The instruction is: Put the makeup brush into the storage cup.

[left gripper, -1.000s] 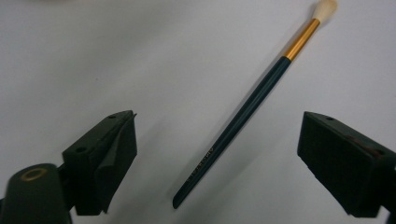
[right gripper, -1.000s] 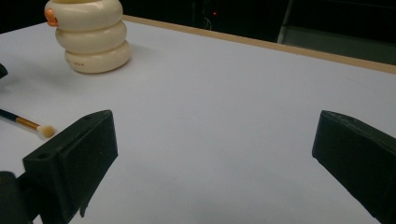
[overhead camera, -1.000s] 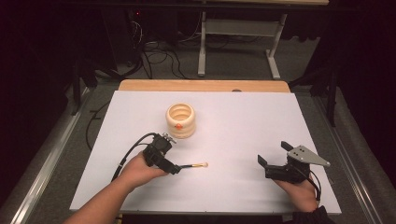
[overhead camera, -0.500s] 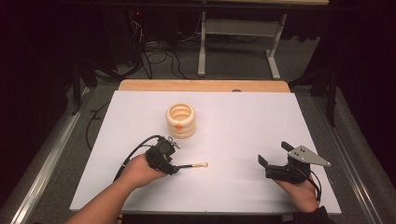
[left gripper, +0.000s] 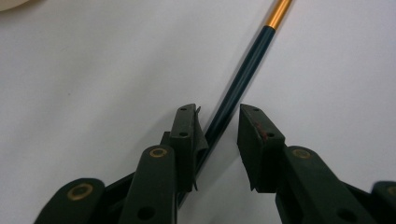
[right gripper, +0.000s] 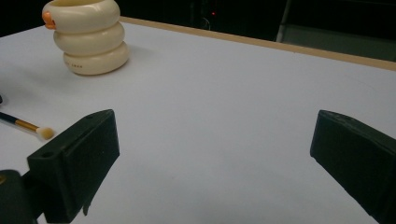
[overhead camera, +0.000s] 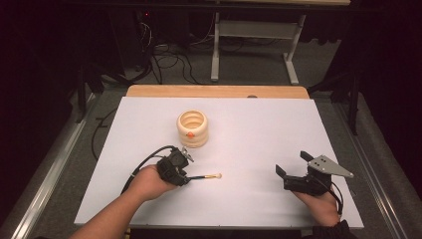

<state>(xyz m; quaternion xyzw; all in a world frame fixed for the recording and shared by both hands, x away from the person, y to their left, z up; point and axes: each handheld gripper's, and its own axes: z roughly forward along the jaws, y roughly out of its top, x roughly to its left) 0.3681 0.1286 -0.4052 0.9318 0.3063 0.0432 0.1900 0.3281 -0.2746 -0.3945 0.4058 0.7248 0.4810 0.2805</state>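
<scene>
A thin brush [overhead camera: 206, 176] with a dark teal handle, gold ferrule and pale tip lies on the white table [overhead camera: 263, 124]. My left gripper [overhead camera: 185, 178] is down at its handle end. In the left gripper view the handle [left gripper: 243, 79] runs between the jaws of the left gripper [left gripper: 217, 112] and rests against the left one, with a gap to the right one, so the gripper is open. My right gripper [overhead camera: 291, 163] hovers at the front right, wide open and holding nothing; in its own view the right gripper [right gripper: 215, 126] faces the brush tip [right gripper: 44, 133].
A cream holder made of stacked rings [overhead camera: 192, 128] with an orange mark stands behind the left gripper; the holder [right gripper: 88, 39] is also in the right gripper view. A wooden strip [overhead camera: 219, 91] edges the table's far side. Cables and a metal stand sit on the floor beyond.
The left gripper has edged slightly toward the near side along the brush handle. The brush, the holder and the right gripper stay where they were.
</scene>
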